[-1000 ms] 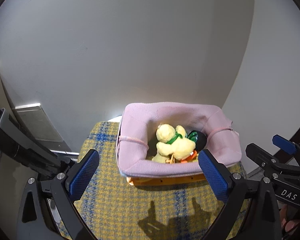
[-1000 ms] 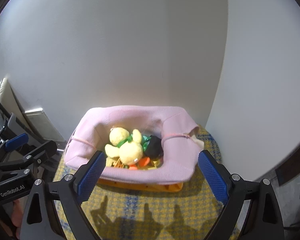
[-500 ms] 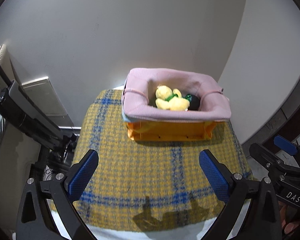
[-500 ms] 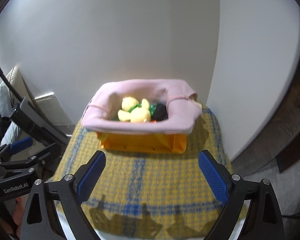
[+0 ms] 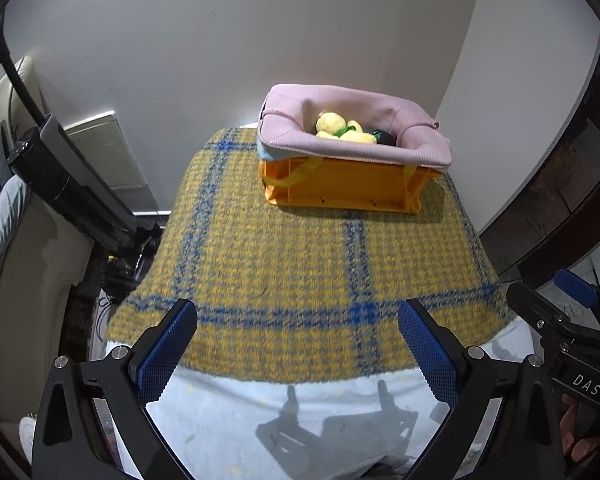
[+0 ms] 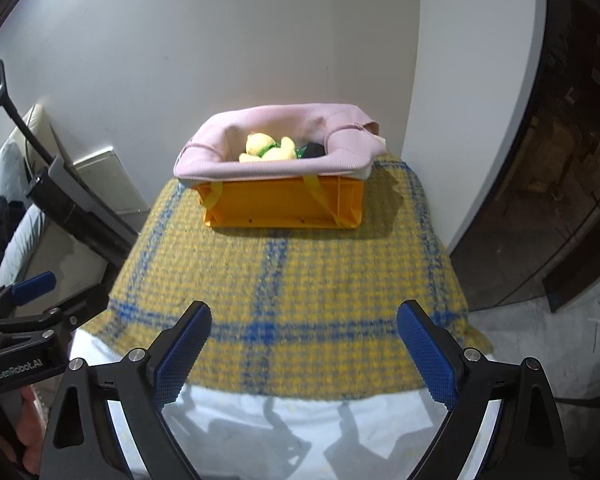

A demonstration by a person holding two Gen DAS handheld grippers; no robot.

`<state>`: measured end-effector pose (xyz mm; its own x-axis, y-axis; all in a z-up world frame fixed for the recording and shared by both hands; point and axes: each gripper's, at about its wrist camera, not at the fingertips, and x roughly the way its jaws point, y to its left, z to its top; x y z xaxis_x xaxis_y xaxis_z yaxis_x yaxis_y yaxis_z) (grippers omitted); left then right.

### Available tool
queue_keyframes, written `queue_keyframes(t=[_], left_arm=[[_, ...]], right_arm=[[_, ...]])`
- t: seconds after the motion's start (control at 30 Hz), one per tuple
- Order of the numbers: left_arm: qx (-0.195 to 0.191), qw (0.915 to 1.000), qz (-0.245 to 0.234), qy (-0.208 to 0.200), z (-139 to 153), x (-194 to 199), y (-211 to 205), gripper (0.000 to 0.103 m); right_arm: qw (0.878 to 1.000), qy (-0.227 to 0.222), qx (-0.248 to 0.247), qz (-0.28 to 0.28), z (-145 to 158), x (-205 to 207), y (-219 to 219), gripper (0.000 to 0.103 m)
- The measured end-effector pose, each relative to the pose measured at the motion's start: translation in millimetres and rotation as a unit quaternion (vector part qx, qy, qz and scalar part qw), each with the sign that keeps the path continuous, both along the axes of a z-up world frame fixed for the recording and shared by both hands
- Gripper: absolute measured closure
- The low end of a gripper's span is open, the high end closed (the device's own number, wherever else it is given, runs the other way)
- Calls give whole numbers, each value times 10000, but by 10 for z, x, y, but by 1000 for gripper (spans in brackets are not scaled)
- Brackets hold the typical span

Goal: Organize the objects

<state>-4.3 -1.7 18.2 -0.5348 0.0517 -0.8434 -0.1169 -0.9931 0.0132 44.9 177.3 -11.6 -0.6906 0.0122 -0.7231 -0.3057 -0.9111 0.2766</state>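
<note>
"DAS" in white on the right gripper (image 5: 580,384) body, at 4 o'clock in left wrist view. "GenRobot.AI" on the left gripper (image 6: 20,368) body, 8 o'clock in right wrist view.

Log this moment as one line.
left tongs open, empty | right tongs open, empty | yellow plush in pink-lined orange bin | plaid cloth bare

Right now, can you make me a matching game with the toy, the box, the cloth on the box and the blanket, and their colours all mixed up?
Things:
1. soft toy
2. box
3. cloth draped over the box rim
4. blanket on the table

Colours:
A. orange
B. yellow with blue checks
C. pink
D. pale yellow with a green scarf

Pairs: 1-D, 2-A, 3-C, 4-B
</note>
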Motion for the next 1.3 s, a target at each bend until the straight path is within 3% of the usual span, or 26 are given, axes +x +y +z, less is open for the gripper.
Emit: queue_keyframes(t=[0.07, 0.37, 1.3], left_arm=[[-117, 9997, -191, 7, -13, 76, -48, 1], [-273, 9994, -91, -181, -122, 271, -143, 1], [-343, 9992, -74, -175, -137, 272, -100, 1]], right_arm=[[10000, -1, 21, -21, -6, 77, -32, 9], [9999, 9, -146, -84, -81, 337, -177, 9], [9998, 1, -201, -40, -57, 343, -214, 9]])
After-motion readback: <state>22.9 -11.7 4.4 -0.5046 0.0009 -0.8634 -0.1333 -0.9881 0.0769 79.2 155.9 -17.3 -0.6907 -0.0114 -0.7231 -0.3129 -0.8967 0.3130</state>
